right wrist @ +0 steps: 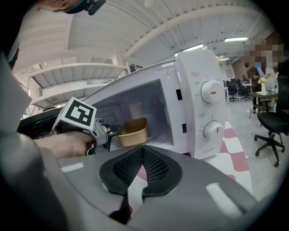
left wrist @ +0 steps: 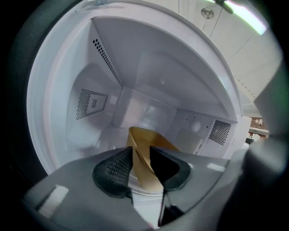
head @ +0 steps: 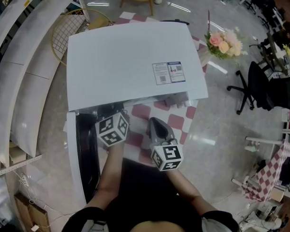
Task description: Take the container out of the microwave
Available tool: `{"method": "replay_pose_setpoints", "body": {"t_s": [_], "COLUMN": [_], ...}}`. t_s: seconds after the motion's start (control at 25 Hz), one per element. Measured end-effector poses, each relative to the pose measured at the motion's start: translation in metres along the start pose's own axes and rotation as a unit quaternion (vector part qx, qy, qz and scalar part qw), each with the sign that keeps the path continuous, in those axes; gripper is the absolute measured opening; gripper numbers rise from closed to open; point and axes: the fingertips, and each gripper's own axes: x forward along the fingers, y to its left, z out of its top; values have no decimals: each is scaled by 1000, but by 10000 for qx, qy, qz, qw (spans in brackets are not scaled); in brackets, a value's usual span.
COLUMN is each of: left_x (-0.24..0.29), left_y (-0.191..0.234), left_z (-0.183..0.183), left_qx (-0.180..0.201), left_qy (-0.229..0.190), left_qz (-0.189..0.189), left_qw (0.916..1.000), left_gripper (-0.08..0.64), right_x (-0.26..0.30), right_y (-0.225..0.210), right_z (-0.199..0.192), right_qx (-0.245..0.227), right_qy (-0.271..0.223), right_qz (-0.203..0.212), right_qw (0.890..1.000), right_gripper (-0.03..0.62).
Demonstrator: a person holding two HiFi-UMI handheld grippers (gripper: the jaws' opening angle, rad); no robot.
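Container (left wrist: pixel 145 143) sits inside the microwave (left wrist: pixel 149 81), with its near wall right between the spread fingers (left wrist: pixel 115 170) of the left gripper (left wrist: pixel 141 155), and I don't think it's clamped yet. Right gripper (right wrist: pixel 142 159) is pinched closed and empty, farther off outside.

White microwave (right wrist: pixel 194 90); tan container (right wrist: pixel 133 132); red-checked cloth (head: pixel 175 121).

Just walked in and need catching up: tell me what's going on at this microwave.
A person holds a two-jaw gripper in each hand at an open microwave, whose door is swung out. The left gripper reaches into the cavity, its jaws apart on either side of the tan container's near wall, with no firm pinch showing. The container sits inside and has not been lifted out. The right gripper waits outside in front of the oven, jaws together and empty.
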Motion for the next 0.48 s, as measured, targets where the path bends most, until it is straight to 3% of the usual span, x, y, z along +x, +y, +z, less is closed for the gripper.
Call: {"method": "replay_pose_setpoints", "body": {"t_s": [0.48], "left_x": [5], "left_y": [-3], "left_z": [-2], "left_qx": [-159], "left_qy": [-7], "left_qz": [-12], "left_qw": [9999], "left_gripper": [108], "right_x": [1], "right_y": [-7], "right_z": [-2], "right_qx": [53], "right_qy": [15], "right_qz": [-59], "right_qw": [10000], "right_gripper": [1]}}
